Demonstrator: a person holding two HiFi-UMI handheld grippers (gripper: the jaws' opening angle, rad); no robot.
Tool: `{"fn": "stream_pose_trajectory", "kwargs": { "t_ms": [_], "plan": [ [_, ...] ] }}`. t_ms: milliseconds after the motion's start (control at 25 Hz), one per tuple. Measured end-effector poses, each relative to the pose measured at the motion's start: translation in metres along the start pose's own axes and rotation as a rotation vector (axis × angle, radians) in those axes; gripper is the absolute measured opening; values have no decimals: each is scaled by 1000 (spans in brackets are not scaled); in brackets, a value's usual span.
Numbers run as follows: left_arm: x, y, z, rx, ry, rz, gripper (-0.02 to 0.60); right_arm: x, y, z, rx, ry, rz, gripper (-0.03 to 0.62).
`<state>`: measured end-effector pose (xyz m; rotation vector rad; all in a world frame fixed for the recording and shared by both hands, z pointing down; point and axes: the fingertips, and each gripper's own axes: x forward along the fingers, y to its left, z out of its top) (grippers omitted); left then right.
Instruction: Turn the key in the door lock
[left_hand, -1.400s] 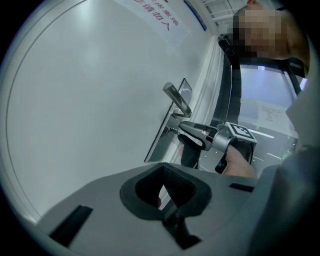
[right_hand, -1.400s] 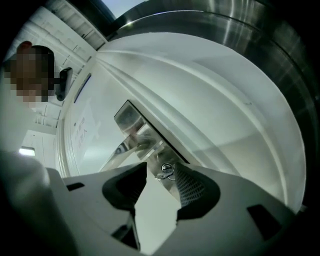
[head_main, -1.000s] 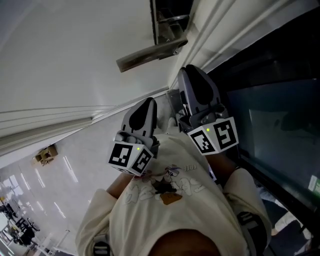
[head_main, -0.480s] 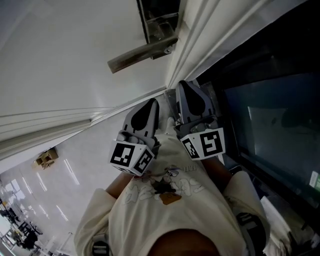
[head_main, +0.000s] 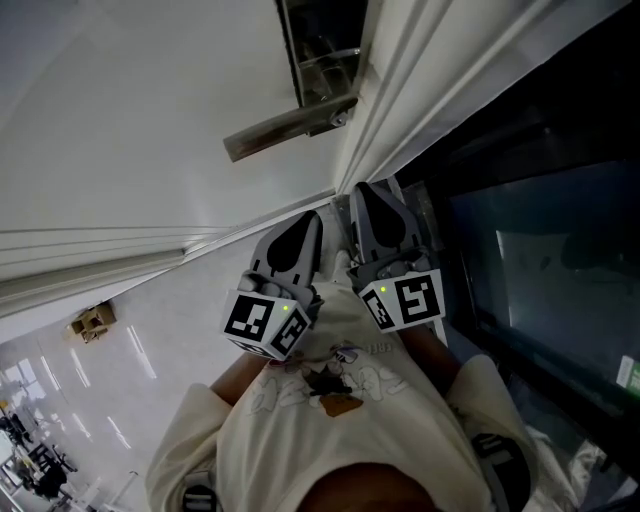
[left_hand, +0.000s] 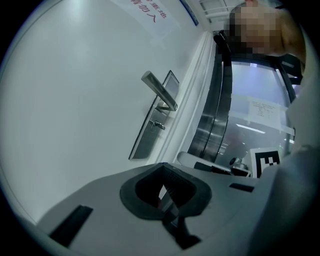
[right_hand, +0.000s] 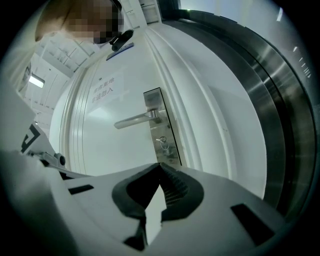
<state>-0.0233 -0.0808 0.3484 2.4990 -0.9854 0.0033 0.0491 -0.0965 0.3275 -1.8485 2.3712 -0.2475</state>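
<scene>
Head view: L gripper (head_main: 306, 222) sits just beside R gripper (head_main: 364, 195), at its 8 o'clock. Door handle (head_main: 285, 128) is at 12 o'clock from both, apart from them. Glass panel (head_main: 540, 260) is at 3 o'clock of R gripper. R gripper view: key (right_hand: 161, 141) is in lock plate (right_hand: 169, 153), at 6 o'clock under handle.

Dim, cool daylight; heavy fisheye warp, dark corners.
</scene>
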Motion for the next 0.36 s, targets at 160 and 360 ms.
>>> {"fn": "stream_pose_trajectory", "kwargs": {
  "t_ms": [160,360],
  "plan": [
    [1,1,1,0,-2,3,6,1,1,0,0,6,11,6],
    [3,0,1,1,4,4,6,2,2,0,-4,12,18,6]
  ]
}}
